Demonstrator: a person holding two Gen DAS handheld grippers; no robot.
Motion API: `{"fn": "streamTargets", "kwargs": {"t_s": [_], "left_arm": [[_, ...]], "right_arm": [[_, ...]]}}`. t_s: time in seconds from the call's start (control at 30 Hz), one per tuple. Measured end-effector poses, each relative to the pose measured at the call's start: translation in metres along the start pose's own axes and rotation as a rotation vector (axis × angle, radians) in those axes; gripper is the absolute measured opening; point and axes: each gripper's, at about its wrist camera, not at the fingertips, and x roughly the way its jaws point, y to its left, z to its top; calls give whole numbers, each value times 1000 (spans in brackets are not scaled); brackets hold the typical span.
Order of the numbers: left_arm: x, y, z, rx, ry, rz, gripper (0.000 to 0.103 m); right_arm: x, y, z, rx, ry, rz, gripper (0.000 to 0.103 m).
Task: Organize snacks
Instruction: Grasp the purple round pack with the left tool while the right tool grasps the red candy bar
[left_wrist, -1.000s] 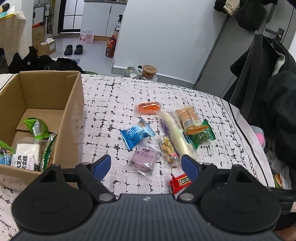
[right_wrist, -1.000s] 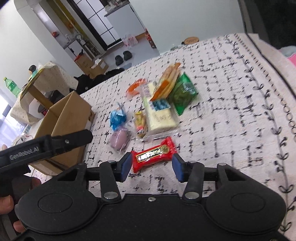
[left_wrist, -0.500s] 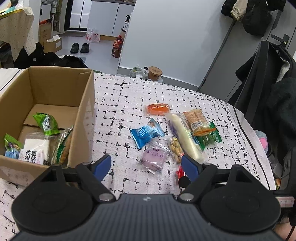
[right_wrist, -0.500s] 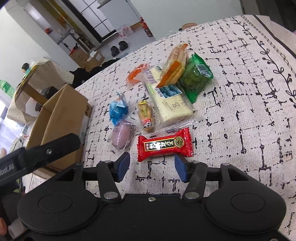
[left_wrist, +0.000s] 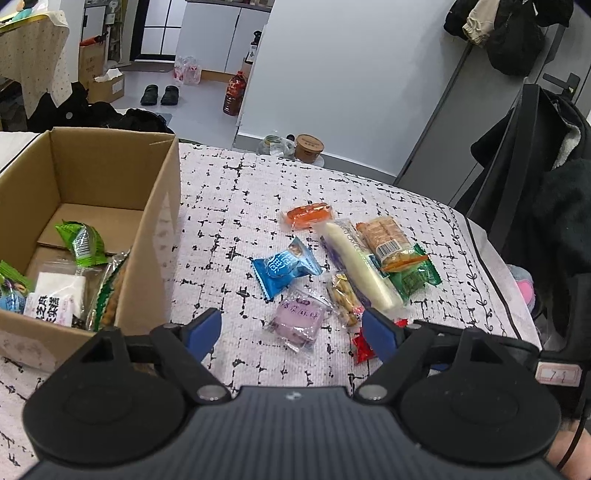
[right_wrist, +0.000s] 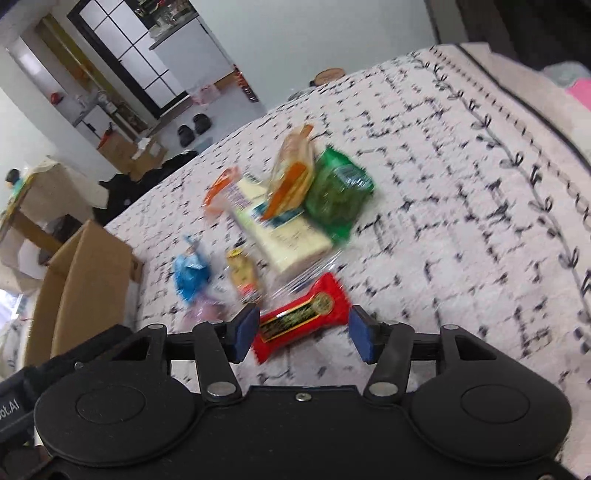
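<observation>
Both of the right gripper's (right_wrist: 301, 334) fingers stand apart around the red snack bar (right_wrist: 301, 319) lying flat on the cloth-covered desk (right_wrist: 461, 206), none pressing it. Closing askew could pinch only crinkly wrapper, letting it slip free. The left gripper (left_wrist: 291, 330) gapes empty near the cardboard box (left_wrist: 155, 236).

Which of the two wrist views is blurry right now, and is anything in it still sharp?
Right wrist view: motion-smeared; the snacks, like the red bar and green packet, and the cloth pattern are streaked, while the right gripper itself stays crisp. Left wrist view: sharp throughout, the print on the blue packet visible, only fisheye bending at the edges, such as the box.
</observation>
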Motion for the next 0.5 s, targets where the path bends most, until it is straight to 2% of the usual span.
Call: {"fn": "streamTargets", "kwargs": {"t_s": [0.13,0.33,0.5], "left_arm": [[8,-5,0,1,8,-9,83],[18,-7,1,-10,6,6,83],[36,-7,0,25,21,19,83]], "right_arm": [[6,4,3,-14,-8,-29,53],[9,11,1,-83,-10,-90,36],[-2,1,-2,-95,11,-88,30]]}}
